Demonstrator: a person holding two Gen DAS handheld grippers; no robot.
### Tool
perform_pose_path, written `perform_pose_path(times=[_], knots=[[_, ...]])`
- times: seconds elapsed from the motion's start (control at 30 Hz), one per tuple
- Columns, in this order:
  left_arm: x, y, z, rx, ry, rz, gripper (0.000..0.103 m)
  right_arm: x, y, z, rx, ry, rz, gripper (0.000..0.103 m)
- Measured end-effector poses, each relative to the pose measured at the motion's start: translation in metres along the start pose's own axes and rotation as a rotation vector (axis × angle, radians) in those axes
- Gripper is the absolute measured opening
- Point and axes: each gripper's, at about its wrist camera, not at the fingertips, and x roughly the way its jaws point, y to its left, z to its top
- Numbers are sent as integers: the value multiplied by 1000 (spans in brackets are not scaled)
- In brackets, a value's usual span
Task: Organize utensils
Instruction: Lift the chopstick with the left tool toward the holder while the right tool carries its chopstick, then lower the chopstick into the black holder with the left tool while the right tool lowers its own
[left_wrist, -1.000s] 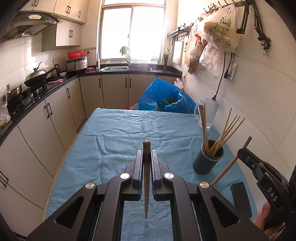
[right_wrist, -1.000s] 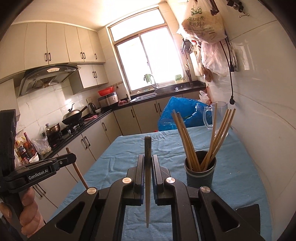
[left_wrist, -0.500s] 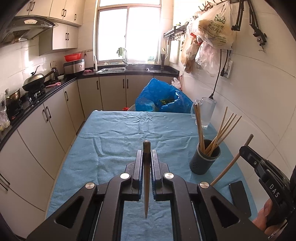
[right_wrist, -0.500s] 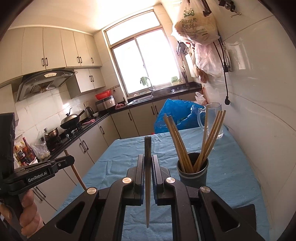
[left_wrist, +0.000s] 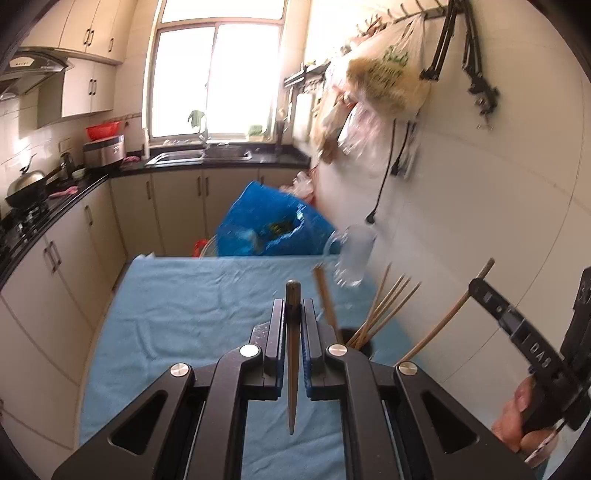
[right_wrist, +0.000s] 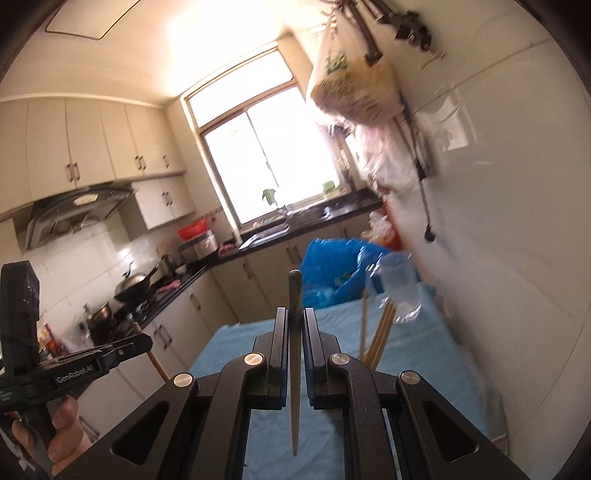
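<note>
In the left wrist view we see our left hand-held gripper (left_wrist: 293, 310) at the lower centre of the frame, its jaws drawn narrow and clamped on a dark-tipped chopstick (left_wrist: 292, 354) that runs straight down the middle, its blunt end poking out beyond the fingertips and its thin end pointing back toward the camera. Below it lies the table (left_wrist: 177, 317), covered in a blue cloth. Right of centre, half hidden behind the right finger, stands the dark utensil cup (left_wrist: 364, 345) with several wooden chopsticks fanning out of it. A clear glass mug (left_wrist: 352, 254), blurred, sits further back near the table's far right edge, with a blue plastic bag (left_wrist: 269, 221) behind it. At the right edge of this frame we see our right hand-held gripper (left_wrist: 480, 291) from the side, with a light chopstick (left_wrist: 443, 321) slanting through its tip.

In the right wrist view the right hand-held gripper (right_wrist: 294, 325) likewise sits narrow, pinching its chopstick (right_wrist: 295, 369) along the centre line. The sticks of the utensil cup (right_wrist: 376, 339) rise just right of the fingers; the cup itself is hidden there. At lower left our left hand (right_wrist: 55, 432) grips the other tool. Both views are blurred.
</note>
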Motion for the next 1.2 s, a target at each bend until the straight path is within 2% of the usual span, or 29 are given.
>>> perform_pose_path(times=[0.2, 0.43, 0.63, 0.8, 1.2], knots=[[9, -21, 38, -1, -58, -40, 7, -1, -5, 25, -13, -76, -57, 8], [45, -37, 57, -34, -54, -88, 7, 21, -17, 36, -15, -81, -88, 8], [90, -43, 50, -54, -6, -92, 7, 51, -30, 24, -34, -41, -127, 8], [126, -41, 29, -63, 62, -101, 7, 74, -38, 5, -55, 15, -141, 8], [154, -32, 2, -69, 139, -83, 7, 107, -56, -24, -13, 163, -116, 9]])
